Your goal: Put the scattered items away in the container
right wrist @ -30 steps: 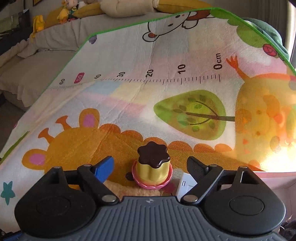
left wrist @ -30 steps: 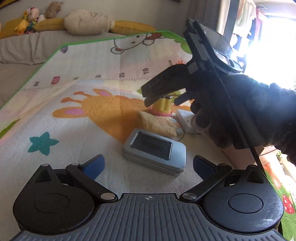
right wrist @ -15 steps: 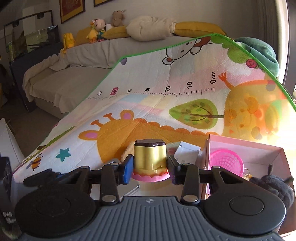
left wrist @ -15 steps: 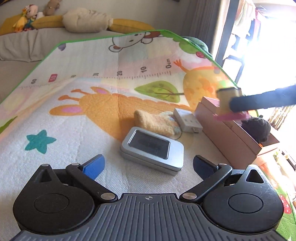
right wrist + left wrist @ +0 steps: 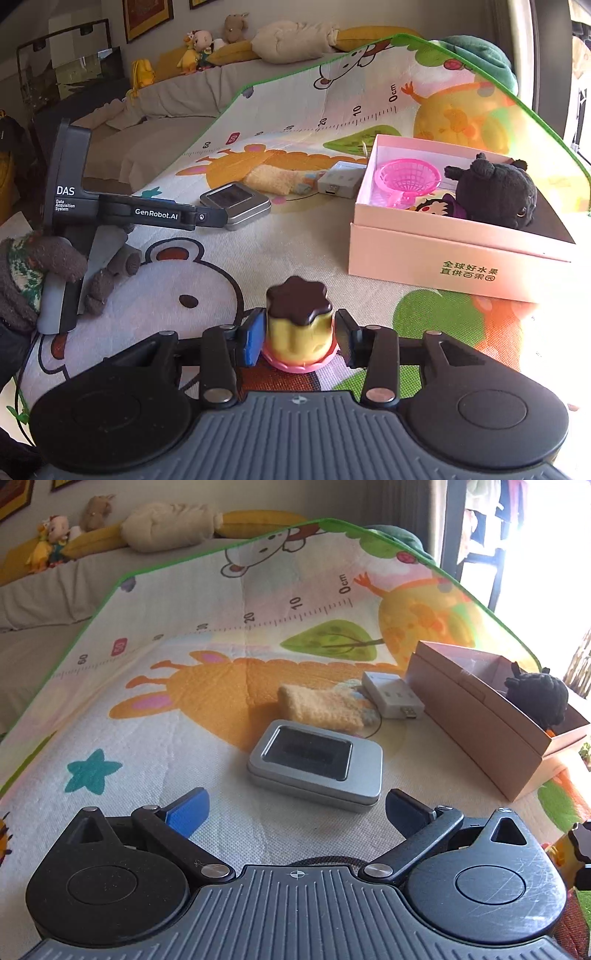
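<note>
Right gripper (image 5: 297,341): nearest item, low over the play mat (image 5: 314,251). The toy pudding (image 5: 298,325), yellow with a dark brown top and a pink frilled base, sits between the fingers; the blue pad (image 5: 251,341) lies against its left side, a sliver of gap shows at the right pad, and the jaws are opening. The pudding is on the near side of the box, not in it.

Left gripper (image 5: 295,808): fingers spread wide with nothing between them, aimed down at the mat. In the right wrist view its black body is held by a hand in a dark knitted glove (image 5: 55,273) at the left edge.

Metal tin (image 5: 316,764): silver, dark window in the lid, flat on the mat just ahead of the left gripper's fingers.

Knitted yellow piece (image 5: 321,707): lies just behind the tin, near the white adapter.

White adapter (image 5: 391,698): a small block with a USB plug, just beside the box's wall.

Pink box (image 5: 443,243): open, green lettering on its front. It holds a pink mesh basket (image 5: 410,177), a black plush toy (image 5: 495,192) and a small cartoon figure (image 5: 430,208).

Sofa (image 5: 177,92): farthest back, with cushions and soft toys (image 5: 199,44) along its top.
</note>
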The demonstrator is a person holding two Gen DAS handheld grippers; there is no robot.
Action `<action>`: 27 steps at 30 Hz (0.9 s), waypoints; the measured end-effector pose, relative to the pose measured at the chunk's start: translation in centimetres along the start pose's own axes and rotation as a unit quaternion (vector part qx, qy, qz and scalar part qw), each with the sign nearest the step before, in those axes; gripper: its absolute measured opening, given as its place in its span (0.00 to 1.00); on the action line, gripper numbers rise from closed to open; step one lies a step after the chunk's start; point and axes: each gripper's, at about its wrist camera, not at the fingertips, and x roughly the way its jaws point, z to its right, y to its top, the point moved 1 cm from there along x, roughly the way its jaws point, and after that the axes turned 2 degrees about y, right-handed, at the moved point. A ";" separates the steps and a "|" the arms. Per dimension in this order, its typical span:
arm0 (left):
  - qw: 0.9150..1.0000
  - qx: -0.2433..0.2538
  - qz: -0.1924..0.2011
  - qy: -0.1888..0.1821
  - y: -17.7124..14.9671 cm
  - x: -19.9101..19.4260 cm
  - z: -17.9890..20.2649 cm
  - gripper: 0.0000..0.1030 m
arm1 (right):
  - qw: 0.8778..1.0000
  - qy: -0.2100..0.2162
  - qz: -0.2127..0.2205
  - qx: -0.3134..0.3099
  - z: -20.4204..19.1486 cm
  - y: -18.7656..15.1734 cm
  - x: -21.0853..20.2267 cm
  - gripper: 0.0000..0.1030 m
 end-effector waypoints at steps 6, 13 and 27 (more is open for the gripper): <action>0.999 0.021 -0.002 0.028 -0.1 0.0 0.7 1.00 | 0.988 -0.097 0.101 0.068 6.6 0.6 -3.7 1.00; 1.000 0.013 -0.005 0.024 -0.1 0.1 0.4 1.00 | 0.951 -0.122 0.143 0.245 17.3 2.3 -1.1 1.00; 0.997 0.078 -0.020 0.009 0.5 1.2 2.1 1.00 | 0.961 -0.068 0.128 0.235 13.1 0.9 -0.8 1.00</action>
